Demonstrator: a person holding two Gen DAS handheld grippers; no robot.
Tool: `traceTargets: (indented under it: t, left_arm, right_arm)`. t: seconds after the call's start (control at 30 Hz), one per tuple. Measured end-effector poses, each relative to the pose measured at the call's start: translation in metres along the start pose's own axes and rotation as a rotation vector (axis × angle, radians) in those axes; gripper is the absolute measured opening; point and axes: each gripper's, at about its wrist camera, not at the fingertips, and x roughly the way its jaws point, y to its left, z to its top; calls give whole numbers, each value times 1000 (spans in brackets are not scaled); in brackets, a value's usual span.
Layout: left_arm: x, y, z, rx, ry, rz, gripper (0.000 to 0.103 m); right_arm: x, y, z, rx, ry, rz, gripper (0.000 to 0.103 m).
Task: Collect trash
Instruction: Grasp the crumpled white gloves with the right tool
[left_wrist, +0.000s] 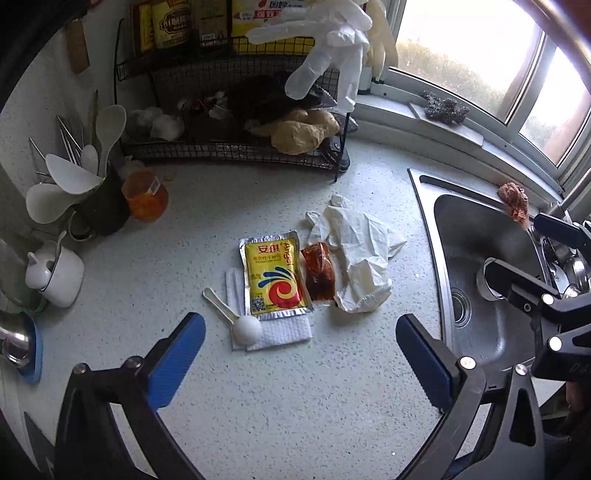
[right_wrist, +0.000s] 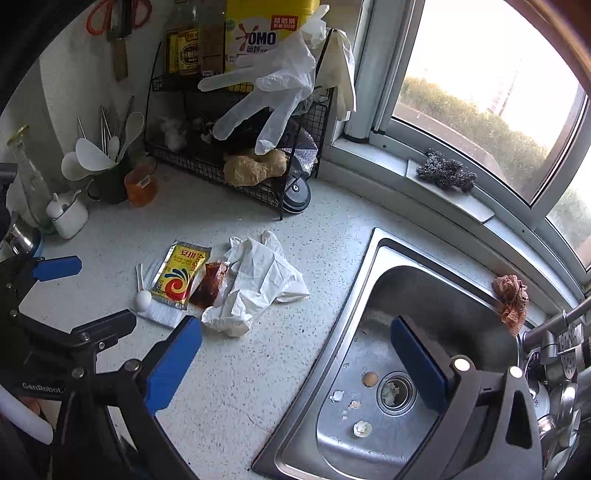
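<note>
Both the left hand-held gripper (left_wrist: 301, 354) and right hand-held gripper (right_wrist: 295, 354) hover agape and empty over the speckled table (left_wrist: 258, 406), the left one just short of a plastic spoon (left_wrist: 236, 321), yellow yeast packet (left_wrist: 275, 275), red sauce sachet (left_wrist: 319, 273) and crumpled white glove (left_wrist: 360, 254), the right one straddling the sink (right_wrist: 369, 258) edge.

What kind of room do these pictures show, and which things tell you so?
Most likely a home kitchen, at a counter by a window. A steel sink with eggshell bits is set into the speckled countertop, a wire rack holds sauce bottles, and a cup of utensils stands nearby.
</note>
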Motion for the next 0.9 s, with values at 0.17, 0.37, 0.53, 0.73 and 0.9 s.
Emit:
traceTargets:
  t: [0.17, 0.37, 0.53, 0.73, 0.9]
  left_arm:
    - [41, 22, 22, -4, 75, -23, 102]
    - [81, 43, 36, -39, 155, -24, 102]
    - [108, 57, 38, -65, 220, -36, 102]
    - [127, 63, 41, -75, 260, -44, 102]
    - [136, 64, 45, -94, 267, -63, 102]
  right_arm:
    - [43, 4, 20, -14, 66, 11, 102]
    - [92, 11, 39, -37, 165, 52, 102]
    - [127, 18, 48, -70, 238, 105, 102]
    - [160, 23, 50, -111, 305, 129, 102]
    - [177, 26, 53, -129, 339, 155, 89]
